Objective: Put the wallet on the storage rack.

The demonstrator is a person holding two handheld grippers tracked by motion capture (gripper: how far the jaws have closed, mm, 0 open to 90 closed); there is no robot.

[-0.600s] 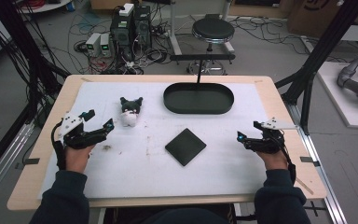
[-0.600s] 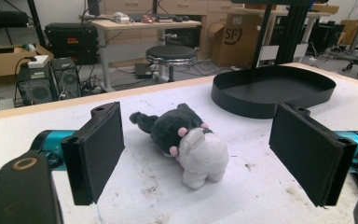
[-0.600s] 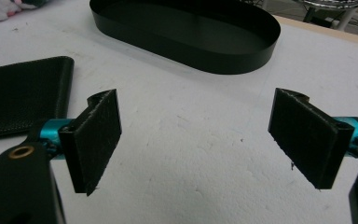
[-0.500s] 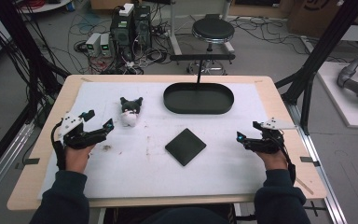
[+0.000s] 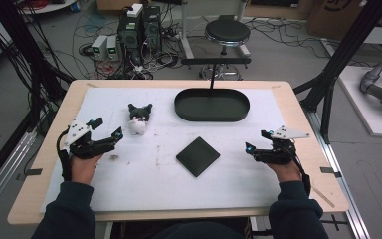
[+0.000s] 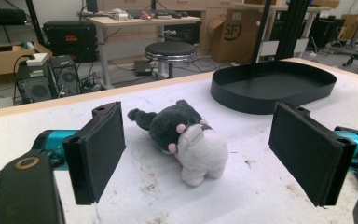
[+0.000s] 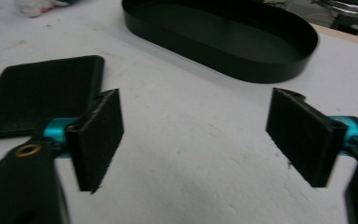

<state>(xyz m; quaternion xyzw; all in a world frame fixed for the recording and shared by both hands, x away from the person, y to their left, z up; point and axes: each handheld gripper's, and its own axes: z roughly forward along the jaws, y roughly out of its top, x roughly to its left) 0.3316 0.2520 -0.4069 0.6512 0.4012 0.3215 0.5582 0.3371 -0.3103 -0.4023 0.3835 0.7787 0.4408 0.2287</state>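
Note:
A small plush toy [image 5: 140,119] with a dark head and white body lies on the white mat, left of centre. In the left gripper view the plush toy [image 6: 189,138] sits just ahead of the wide-open jaws, apart from both pads. My left gripper [image 5: 108,128] hovers open to the toy's left. A black square pad [image 5: 198,156] lies flat mid-table, also visible as the black pad [image 7: 37,91] beside my right gripper's jaw. My right gripper [image 5: 257,141] is open at the right, holding nothing. An oval black tray [image 5: 212,105] stands at the back.
The white mat [image 5: 144,174] covers a wooden table [image 5: 298,114]. A stool [image 5: 227,33], computers [image 5: 139,25] and cables stand on the floor behind. Black frame posts [image 5: 338,64] rise at both sides of the table.
Both hands have shifted slightly; the left gripper has edged a little toward the plush toy. Nothing was taken hold of.

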